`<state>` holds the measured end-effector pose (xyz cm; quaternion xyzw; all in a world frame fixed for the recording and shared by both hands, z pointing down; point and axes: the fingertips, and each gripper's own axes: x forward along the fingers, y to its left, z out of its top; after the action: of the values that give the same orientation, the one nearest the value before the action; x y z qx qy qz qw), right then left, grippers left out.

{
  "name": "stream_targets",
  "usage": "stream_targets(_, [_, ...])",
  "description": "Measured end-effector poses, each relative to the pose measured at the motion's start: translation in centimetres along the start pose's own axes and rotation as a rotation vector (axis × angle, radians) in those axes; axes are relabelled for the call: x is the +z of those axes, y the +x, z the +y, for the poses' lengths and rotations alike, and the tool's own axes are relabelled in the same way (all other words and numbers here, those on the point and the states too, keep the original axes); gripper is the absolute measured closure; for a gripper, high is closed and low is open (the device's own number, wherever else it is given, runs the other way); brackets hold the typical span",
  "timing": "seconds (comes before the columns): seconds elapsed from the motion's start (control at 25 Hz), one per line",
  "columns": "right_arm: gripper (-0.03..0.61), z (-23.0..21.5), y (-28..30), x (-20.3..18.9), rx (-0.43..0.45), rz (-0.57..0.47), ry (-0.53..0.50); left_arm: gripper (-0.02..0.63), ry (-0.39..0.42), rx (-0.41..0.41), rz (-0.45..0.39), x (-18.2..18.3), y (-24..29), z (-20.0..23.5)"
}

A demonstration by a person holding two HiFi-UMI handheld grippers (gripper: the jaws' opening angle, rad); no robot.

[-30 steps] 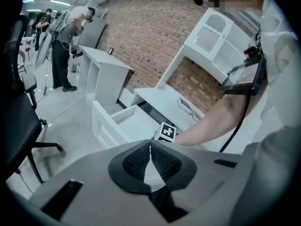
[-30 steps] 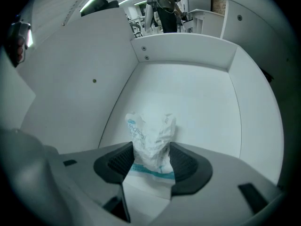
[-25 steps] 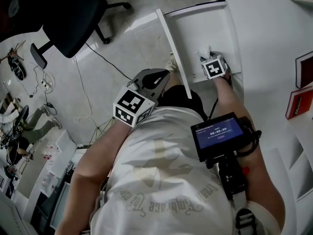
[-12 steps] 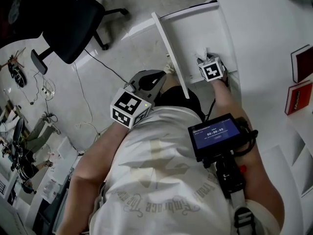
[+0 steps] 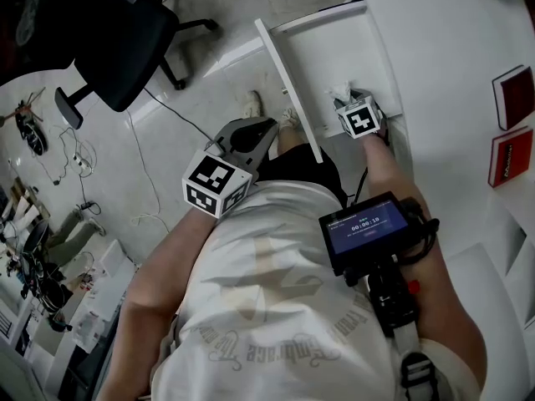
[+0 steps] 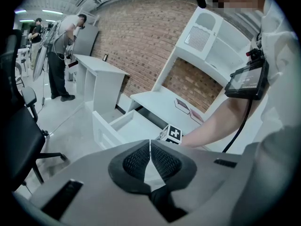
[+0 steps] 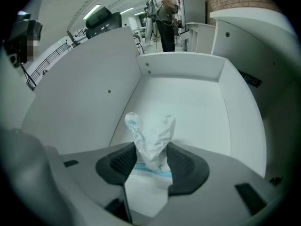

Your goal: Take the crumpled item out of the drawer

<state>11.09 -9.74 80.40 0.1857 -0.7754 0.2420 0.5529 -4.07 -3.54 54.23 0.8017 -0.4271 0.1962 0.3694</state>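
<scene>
Right gripper view | one crumpled bag (image 7: pixel 150 134) | one drawer (image 7: pixel 190 100)

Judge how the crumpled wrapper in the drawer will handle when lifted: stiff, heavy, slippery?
Likely floppy: the crumpled wrapper is creased thin film, pinched narrow where the right gripper presses it. Probably very light, so it should lift easily from the drawer. Its smooth-looking film may slip if the grip loosens.

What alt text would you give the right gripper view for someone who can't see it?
The right gripper pinches a crumpled white bag with blue print between its dark pads, inside an open white drawer. A person stands in the room beyond.
</scene>
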Motion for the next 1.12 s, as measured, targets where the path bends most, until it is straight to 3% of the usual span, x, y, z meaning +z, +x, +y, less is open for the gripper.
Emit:
stream_targets(0.6, [0.365, 1.9, -5.7, 3.2, -0.069, -0.15, 0.071, 0.586, 0.085, -0.033, -0.045, 2.3, -3.3, 0.0])
stream_targets(1.12, [0.371, 2.9, -7.6, 4.1, -0.118, -0.187, 0.137, 0.586, 0.115, -0.068, -0.093, 4.6, -4.7, 1.7])
